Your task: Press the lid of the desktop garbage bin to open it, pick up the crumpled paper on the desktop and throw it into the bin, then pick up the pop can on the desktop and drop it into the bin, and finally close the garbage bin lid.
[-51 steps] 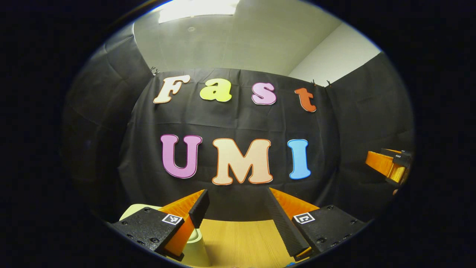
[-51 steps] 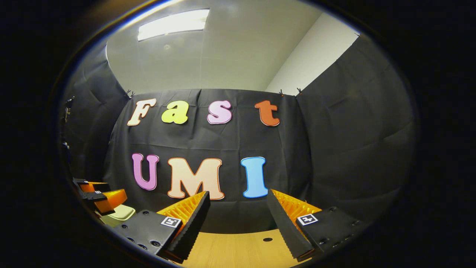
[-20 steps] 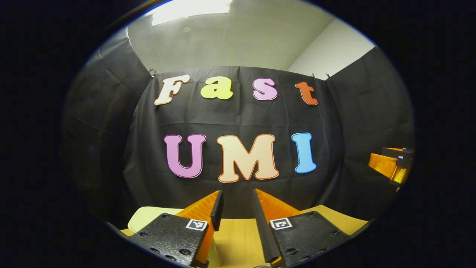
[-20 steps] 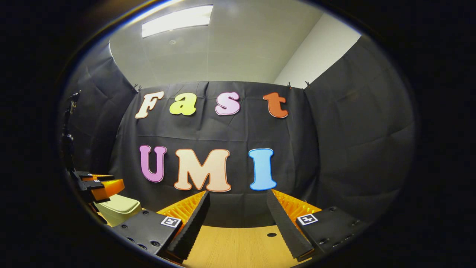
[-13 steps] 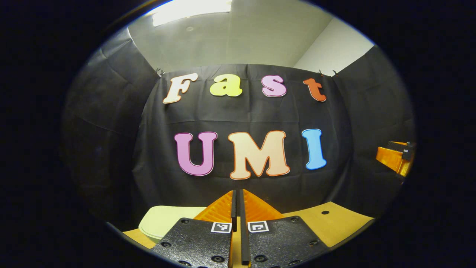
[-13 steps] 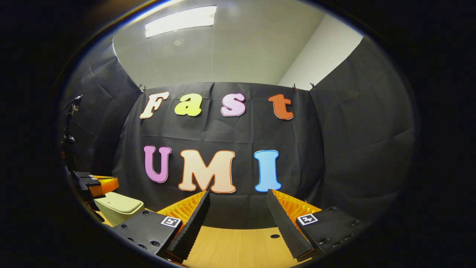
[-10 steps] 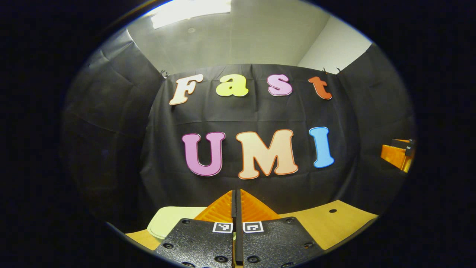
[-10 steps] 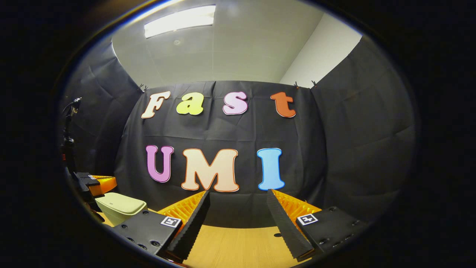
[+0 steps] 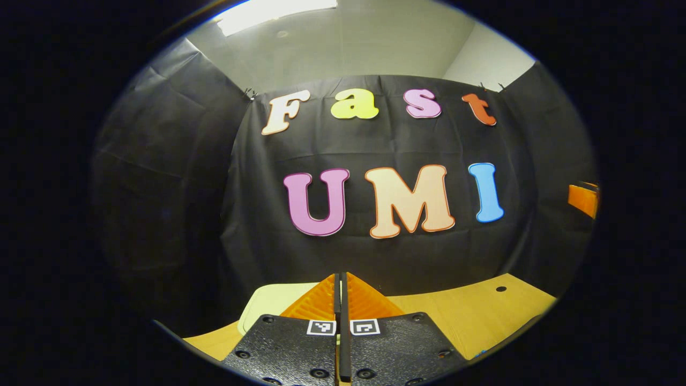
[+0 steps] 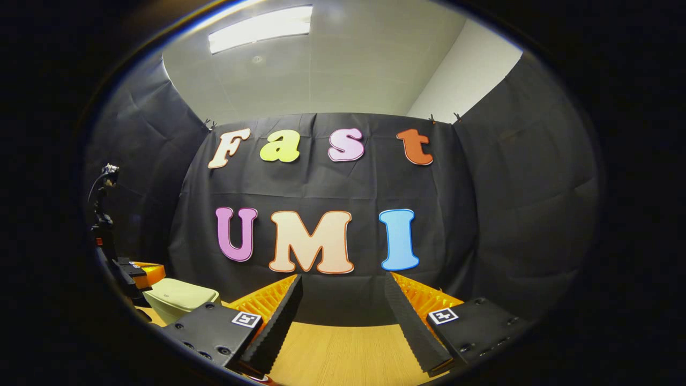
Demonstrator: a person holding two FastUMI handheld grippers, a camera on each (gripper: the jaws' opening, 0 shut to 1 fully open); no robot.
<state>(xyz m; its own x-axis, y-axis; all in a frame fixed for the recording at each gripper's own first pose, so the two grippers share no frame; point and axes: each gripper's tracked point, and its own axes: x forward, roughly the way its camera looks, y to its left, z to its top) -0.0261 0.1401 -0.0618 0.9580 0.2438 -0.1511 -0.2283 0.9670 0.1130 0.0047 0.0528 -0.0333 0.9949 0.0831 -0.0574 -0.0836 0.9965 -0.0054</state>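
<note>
The pale green desktop bin (image 10: 181,298) stands at the left of the right gripper view with its lid down. My left gripper (image 10: 138,272) hovers at the bin's far upper left corner; whether it touches the lid I cannot tell. In the left gripper view the bin's lid (image 9: 265,304) lies just behind and left of my left gripper (image 9: 340,284), whose fingers are shut together on nothing. My right gripper (image 10: 343,283) is open over the wooden table (image 10: 343,351), nothing between its fingers. Its body (image 9: 583,197) peeks in at the far right of the left gripper view.
The wooden table (image 9: 471,316) has a small round hole (image 9: 501,288) toward the back right. Black cloth walls close in the back and both sides. A thin dark stand (image 10: 102,214) rises at the left edge.
My left gripper's fingers went from wide open to shut on nothing. Its view swung left and tipped down a little, so the bin lid sits nearer its fingers. The right gripper barely moved.
</note>
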